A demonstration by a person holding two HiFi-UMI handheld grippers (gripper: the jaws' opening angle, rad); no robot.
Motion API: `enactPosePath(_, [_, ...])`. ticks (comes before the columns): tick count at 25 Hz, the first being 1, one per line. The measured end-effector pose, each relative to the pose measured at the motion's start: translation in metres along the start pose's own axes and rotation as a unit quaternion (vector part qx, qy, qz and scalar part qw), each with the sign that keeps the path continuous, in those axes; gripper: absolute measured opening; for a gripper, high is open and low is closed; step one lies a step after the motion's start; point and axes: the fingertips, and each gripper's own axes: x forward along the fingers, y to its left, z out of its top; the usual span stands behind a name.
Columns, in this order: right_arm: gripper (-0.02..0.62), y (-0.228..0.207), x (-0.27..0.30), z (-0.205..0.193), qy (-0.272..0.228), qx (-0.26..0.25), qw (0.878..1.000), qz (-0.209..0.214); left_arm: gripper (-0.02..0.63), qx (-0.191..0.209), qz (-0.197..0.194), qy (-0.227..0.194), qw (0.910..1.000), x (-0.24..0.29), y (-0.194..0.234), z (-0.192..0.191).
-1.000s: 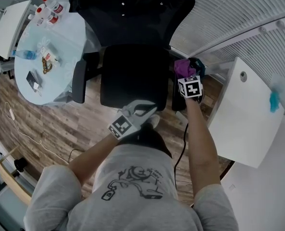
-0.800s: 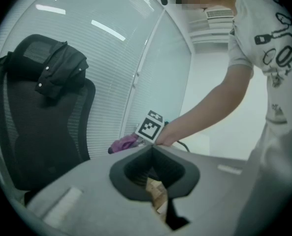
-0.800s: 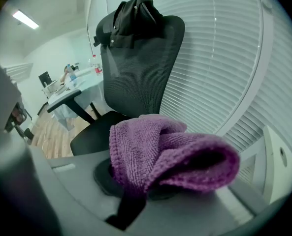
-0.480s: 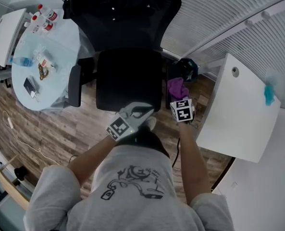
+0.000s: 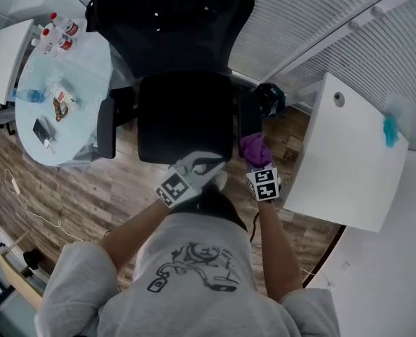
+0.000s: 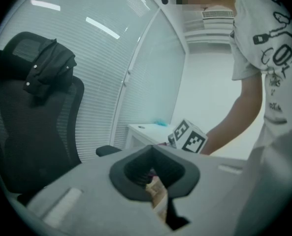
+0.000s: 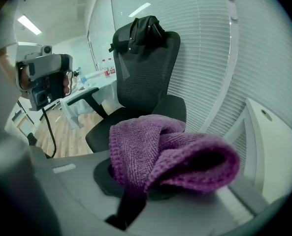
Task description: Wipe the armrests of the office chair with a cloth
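Cloth (image 5: 254,148), purple and bunched, sits in the head view at the front end of the chair's right armrest (image 5: 247,115); whether it presses on the pad cannot be told from here. The right tool (image 5: 259,166) reaches to it from below, marker cube facing up. The left tool (image 5: 215,163) hangs at the front edge of the black seat (image 5: 185,118), away from the left armrest (image 5: 106,127). A dark jacket (image 5: 167,5) is draped over the backrest. A round surface (image 5: 88,97) with bottles and small items stands to the left of the chair, and a white desk (image 5: 348,160) to the right.

In the left gripper view the tool's jaws are together with nothing between them; only a thin slit runs down from the dark pads. Beyond them the chair's mesh back (image 6: 32,127) rises at the left with the jacket on top, one armrest juts out at mid-frame, and the right tool's marker cube shows beside the person's arm.

In the right gripper view the jaws are clamped on the cloth, which is folded over and bulges out to the right above the pads. Behind it stand the seat and back of the chair, the far armrest, and the white desk at the right edge.
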Motion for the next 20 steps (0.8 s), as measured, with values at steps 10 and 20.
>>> enactPosePath(10, [0.03,-0.012,0.014,0.014,0.004,0.013,1.0,-0.009,0.002,-0.007,0.004,0.004,1.0,-0.006,0.005,-0.008])
enactPosePath(20, [0.029,-0.048,0.062,0.069,0.011,-0.004,1.0,-0.004,0.002,-0.017,0.017,0.003,0.9997,-0.016,0.016,-0.014])
